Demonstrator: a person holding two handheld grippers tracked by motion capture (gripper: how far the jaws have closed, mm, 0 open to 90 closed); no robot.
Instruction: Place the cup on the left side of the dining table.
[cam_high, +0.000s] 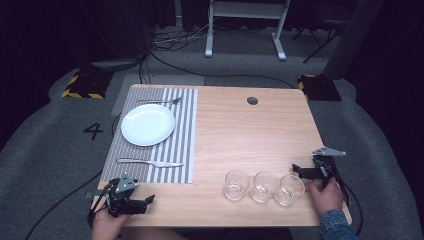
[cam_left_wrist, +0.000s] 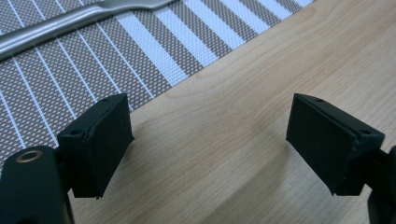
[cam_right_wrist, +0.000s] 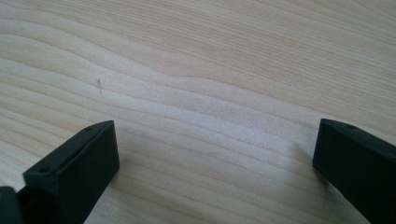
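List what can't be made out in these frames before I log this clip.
- Knife: left gripper view's top and left edges cut off both ends.
- Glasses: high view is too coarse to tell whether they hold anything.
- Right tool: in the high view, too small and dark to judge its opening; its own view shows the jaws apart.
- Fork: tines too small to count in the high view.

You've got a matt, smooth pale-wood table (cam_high: 250, 135) w/ visible grain, woven striped cloth-like placemat (cam_high: 180, 150), glossy white plate (cam_high: 148, 125), shiny metal knife (cam_high: 150, 162) & fork (cam_high: 159, 101), clear glasses (cam_high: 236, 184), matt black gripper pads (cam_left_wrist: 100, 140).
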